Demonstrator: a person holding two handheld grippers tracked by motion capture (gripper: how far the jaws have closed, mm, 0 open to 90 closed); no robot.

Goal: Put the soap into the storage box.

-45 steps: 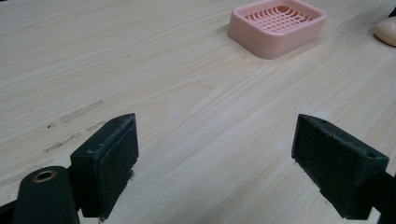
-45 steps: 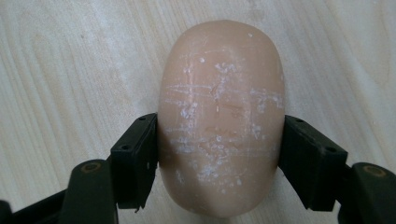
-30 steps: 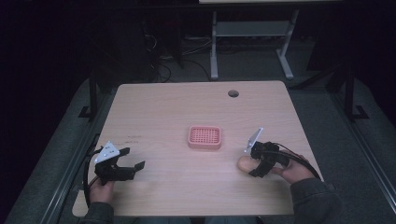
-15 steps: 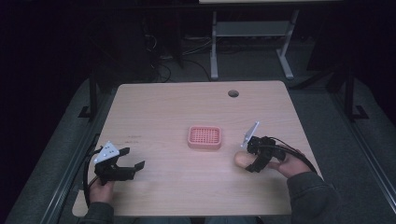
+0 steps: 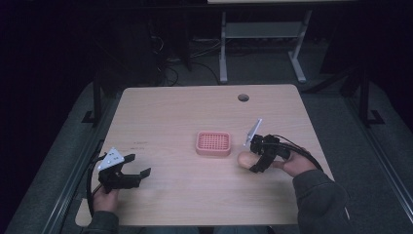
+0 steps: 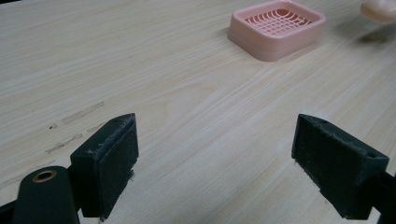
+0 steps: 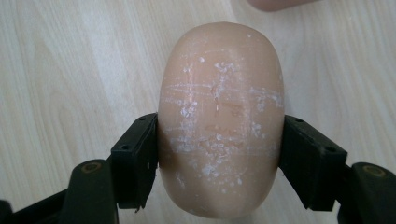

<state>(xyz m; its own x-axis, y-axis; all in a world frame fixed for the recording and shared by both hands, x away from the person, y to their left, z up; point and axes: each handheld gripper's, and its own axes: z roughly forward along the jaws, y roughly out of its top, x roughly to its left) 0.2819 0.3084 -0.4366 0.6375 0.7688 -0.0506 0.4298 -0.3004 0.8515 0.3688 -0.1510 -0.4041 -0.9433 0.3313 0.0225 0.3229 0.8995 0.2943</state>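
Just right of the pink soap dish (image 5: 213, 144) on the bench (image 5: 175, 112), the right claw (image 7: 219, 154) clamps a tan, unmarked soap bar (image 7: 220, 116). Well left of the dish, the left claw (image 6: 215, 163) gapes, holding nothing.

**Table and what sits on it**

A light wood table (image 5: 165, 112) with rounded corners stands on a dark floor (image 5: 341, 122). A round hole (image 5: 243, 97) sits near its far edge, right of centre. A pink square tray (image 5: 213, 143) with a gridded bottom rests flat near the middle. Faint scuff marks (image 6: 79, 114) show on the wood toward the near left.
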